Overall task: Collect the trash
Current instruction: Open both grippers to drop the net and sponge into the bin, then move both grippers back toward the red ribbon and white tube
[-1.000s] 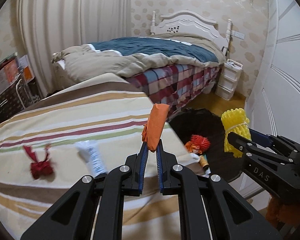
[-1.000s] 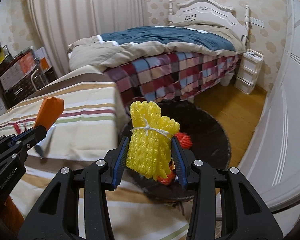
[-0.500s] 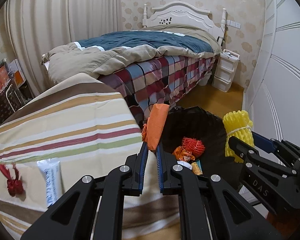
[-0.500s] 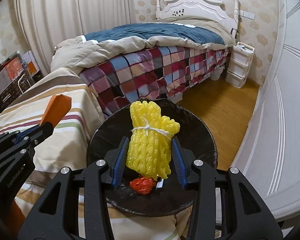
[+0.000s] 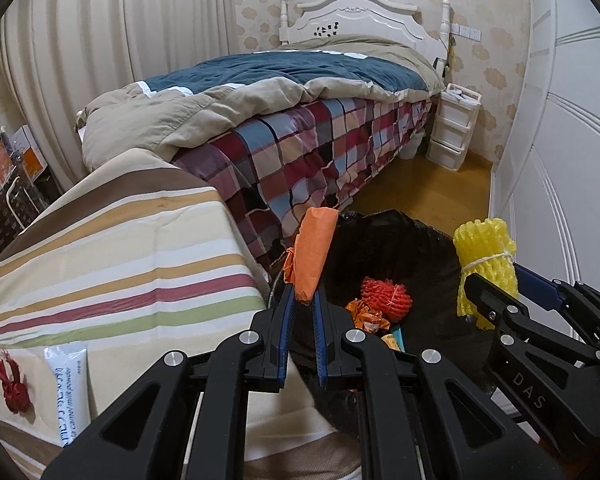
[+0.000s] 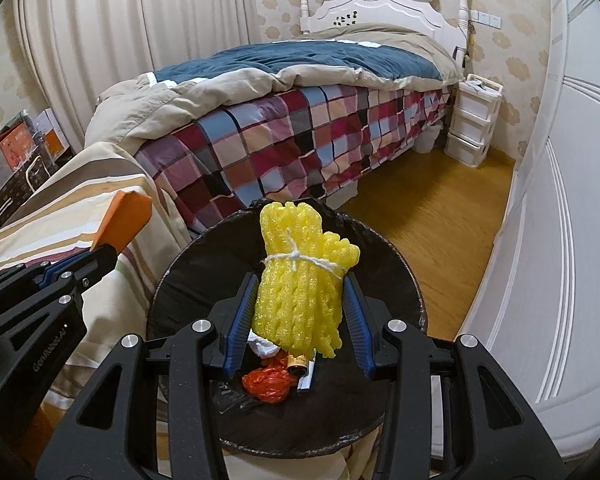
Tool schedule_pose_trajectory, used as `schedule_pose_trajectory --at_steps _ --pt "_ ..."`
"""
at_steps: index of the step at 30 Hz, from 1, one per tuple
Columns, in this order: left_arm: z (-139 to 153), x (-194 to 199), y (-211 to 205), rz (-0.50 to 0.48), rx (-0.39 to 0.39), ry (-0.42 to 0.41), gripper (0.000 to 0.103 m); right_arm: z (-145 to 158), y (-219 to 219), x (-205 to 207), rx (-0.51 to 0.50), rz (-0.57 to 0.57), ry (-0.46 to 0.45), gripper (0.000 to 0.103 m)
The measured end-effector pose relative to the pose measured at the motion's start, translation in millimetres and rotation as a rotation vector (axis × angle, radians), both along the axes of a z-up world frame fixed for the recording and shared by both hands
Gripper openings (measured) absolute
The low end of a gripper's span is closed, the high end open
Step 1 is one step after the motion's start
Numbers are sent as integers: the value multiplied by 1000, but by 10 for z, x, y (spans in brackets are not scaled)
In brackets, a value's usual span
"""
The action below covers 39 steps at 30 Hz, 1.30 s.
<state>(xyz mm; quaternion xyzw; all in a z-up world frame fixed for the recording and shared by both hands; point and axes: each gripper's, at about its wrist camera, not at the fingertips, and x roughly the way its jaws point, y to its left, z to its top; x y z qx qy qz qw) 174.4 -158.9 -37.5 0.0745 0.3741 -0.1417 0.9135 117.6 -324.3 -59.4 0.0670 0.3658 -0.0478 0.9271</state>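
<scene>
My left gripper (image 5: pixel 303 300) is shut on an orange wrapper (image 5: pixel 313 252) that stands up from its fingertips at the left rim of the black-lined trash bin (image 5: pixel 412 240). My right gripper (image 6: pixel 300 292) is shut on a yellow foam net bundle (image 6: pixel 300 280) tied with white string, held over the bin (image 6: pixel 400 264). That bundle (image 5: pixel 485 264) and the right gripper (image 5: pixel 496 296) show at the right of the left wrist view. The orange wrapper (image 6: pixel 122 216) and left gripper (image 6: pixel 96 260) show at the left of the right wrist view. In the bin lie a red net ball (image 5: pixel 386 294) and red crumpled plastic (image 6: pixel 270 384).
A striped cloth-covered surface (image 5: pixel 112 264) at the left carries a white tube (image 5: pixel 67 392) and a red bow-like scrap (image 5: pixel 10 384). Behind stands a bed (image 5: pixel 300 120) with a checked cover. A white wardrobe (image 5: pixel 572 184) bounds the right, with wooden floor (image 6: pixel 432 232) between.
Both grippers have moved right from over the striped surface to the bin, carrying their items. The bin now sits directly under the yellow bundle.
</scene>
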Motion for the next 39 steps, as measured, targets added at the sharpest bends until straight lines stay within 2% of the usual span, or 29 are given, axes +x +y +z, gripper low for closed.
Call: schedule_pose_trajectory --at_steps 11,13,17,20,21,25,26,32,39 --pt "-48 50 -83 -10 17 12 12 -60 -77 65 0 -18 13 44" --pt "-54 50 -88 -12 18 13 15 -61 -90 60 -5 -28 9 46" --pt "-61 37 -85 -7 18 7 39 -73 -119 45 -5 -38 12 49" --pt "-51 28 -71 -4 12 5 46 -69 -132 32 -11 -47 11 55" --pt "-50 29 -71 -4 13 4 52 -67 -135 31 -12 -49 12 55" --pt "4 -23 -26 4 3 -10 65 -33 -141 2 -15 -59 5 58" --pt "24 -40 -11 7 2 -16 71 -23 -137 -9 -17 -61 3 59" --pt "130 -137 130 40 -4 -31 79 47 -85 -92 -23 -61 -6 69" --pt "253 -330 412 74 -2 -53 81 147 79 -236 -16 -38 -16 75"
